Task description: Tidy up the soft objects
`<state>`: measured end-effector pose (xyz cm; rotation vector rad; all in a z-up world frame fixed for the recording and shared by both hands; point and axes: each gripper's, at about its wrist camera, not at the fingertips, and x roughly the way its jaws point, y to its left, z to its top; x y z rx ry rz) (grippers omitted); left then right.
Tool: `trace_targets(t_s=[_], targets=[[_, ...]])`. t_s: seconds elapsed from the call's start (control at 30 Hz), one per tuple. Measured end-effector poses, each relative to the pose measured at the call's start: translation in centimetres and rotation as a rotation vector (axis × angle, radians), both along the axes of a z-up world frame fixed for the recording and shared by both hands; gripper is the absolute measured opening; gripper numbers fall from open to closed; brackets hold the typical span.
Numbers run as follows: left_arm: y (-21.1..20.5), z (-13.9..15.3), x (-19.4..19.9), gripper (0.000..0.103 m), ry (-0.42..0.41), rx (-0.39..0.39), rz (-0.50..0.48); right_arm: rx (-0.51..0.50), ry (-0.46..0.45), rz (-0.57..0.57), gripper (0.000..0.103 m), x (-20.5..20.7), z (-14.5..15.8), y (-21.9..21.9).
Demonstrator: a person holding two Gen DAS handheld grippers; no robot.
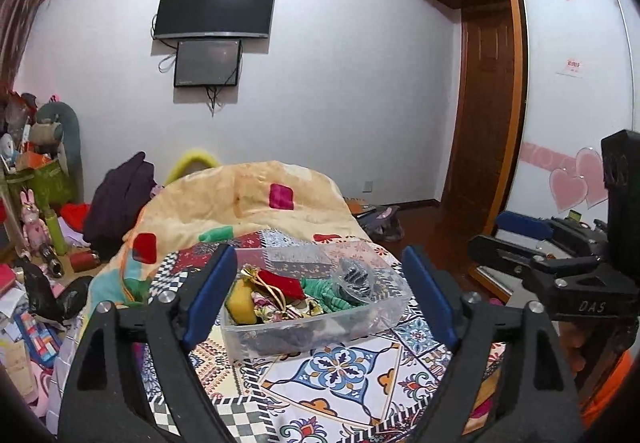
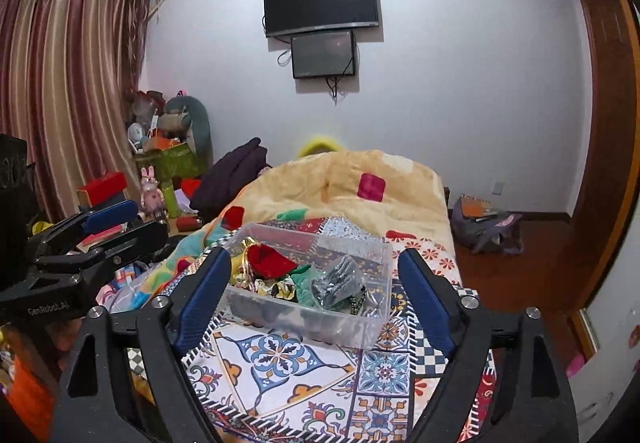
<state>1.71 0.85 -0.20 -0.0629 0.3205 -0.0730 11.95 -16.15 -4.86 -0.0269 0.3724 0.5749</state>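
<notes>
A clear plastic bin (image 1: 384, 317) (image 2: 372, 327) stands on the patterned cloth on the bed. It holds several soft things: a yellow sponge (image 1: 241, 301), a red pouch with gold cord (image 1: 282, 283) (image 2: 270, 261), green cloth (image 1: 326, 293) (image 2: 302, 277), floral cloth and a dark item in a clear bag (image 1: 354, 277) (image 2: 336, 281). My left gripper (image 1: 320, 297) is open and empty, held above the cloth just short of the bin. My right gripper (image 2: 316, 295) is open and empty, likewise in front of the bin. Each gripper shows at the edge of the other's view.
A yellow patchwork quilt (image 1: 248, 199) (image 2: 360, 179) is heaped beyond the bin. Clutter of toys, boxes and bottles fills the floor at left (image 1: 40, 243). A bag (image 2: 486, 227) lies on the wooden floor at right. A wardrobe (image 1: 572, 83) stands right.
</notes>
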Motion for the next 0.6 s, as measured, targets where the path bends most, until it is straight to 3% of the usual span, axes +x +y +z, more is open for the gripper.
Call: trace_targets(t_s=[0.27,0.6], targets=[[-0.4,-0.4,-0.4,0.098,-0.009,0.019,0.011,0.014,-0.03,0.007,0.098,-0.6,-0.3,-0.1],[-0.9,-0.8,-0.5,0.099,-0.004,0.022,0.008,0.034,-0.048,-0.003,0.099,-1.1,-0.5,-0.7]])
